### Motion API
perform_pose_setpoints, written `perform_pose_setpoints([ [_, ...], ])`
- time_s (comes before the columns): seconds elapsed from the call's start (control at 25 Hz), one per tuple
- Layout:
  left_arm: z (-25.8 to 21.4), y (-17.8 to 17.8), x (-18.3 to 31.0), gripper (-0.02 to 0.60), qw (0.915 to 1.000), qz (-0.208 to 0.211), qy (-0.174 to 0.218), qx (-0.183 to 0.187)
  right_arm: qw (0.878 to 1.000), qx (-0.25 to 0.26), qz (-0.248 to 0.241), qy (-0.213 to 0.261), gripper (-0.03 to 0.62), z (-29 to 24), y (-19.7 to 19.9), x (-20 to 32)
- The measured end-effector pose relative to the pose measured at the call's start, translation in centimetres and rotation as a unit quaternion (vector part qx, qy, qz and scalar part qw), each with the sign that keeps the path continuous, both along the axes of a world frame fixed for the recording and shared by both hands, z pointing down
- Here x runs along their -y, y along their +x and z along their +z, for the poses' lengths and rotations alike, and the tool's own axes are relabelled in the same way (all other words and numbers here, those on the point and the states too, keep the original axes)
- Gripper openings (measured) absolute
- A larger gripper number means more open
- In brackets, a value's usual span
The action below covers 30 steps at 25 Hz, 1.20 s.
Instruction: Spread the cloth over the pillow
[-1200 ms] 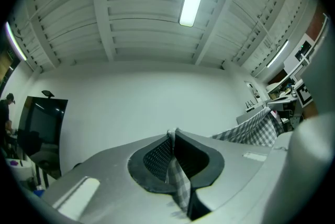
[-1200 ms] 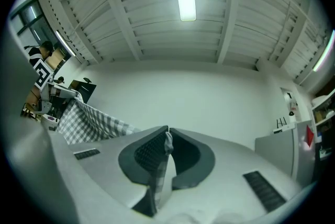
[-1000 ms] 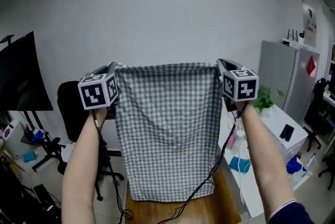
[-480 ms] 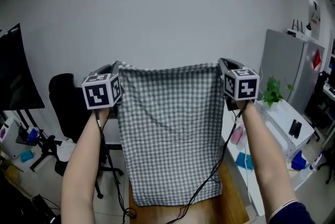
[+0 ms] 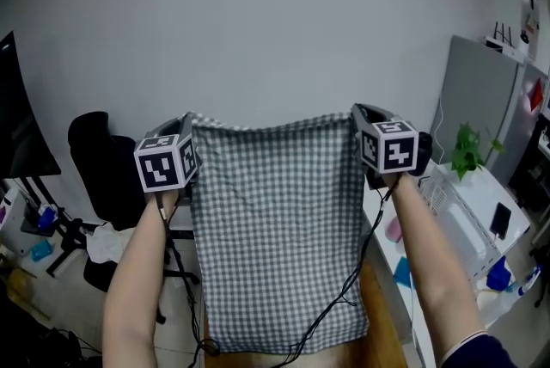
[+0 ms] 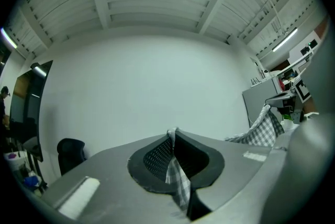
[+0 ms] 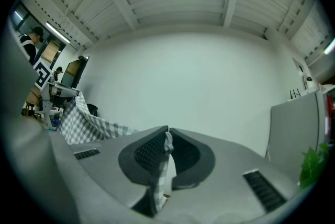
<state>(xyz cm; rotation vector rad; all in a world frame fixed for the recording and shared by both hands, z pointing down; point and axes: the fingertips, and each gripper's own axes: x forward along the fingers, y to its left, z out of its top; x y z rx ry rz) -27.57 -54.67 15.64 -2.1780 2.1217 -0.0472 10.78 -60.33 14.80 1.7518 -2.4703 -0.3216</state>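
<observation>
Head view: cloth (image 5: 275, 229) mostly hides table (image 5: 384, 342)

The cloth (image 5: 275, 220) hangs between the left gripper (image 5: 187, 120) at nine o'clock and the right gripper (image 5: 357, 111) at three. A wall (image 5: 275, 14) stands behind.

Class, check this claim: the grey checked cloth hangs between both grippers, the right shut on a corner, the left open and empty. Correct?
No: the left gripper is shut on a corner of the grey checked cloth too, as the left gripper view shows.
</observation>
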Motion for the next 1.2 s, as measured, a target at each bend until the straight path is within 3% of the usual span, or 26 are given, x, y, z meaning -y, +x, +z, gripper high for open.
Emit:
perform_pose_setpoints([
  [0.24,6.2,1.3,5.0,0.017,0.9992,-0.006,-0.038,-0.008,1.000,0.003,-0.006,-0.030,0.021,5.4,0.6,5.1],
  [0.84,20.6,-0.3,16.1,0.017,0.9896,-0.018,-0.141,-0.024,0.992,-0.019,0.007,-0.128,0.021,20.3,0.2,16.1],
  [1.2,27.5,-1.3,20.7,0.018,0.9820,-0.025,-0.187,-0.011,0.984,-0.029,0.010,-0.176,0.021,28.1,-0.5,20.5],
])
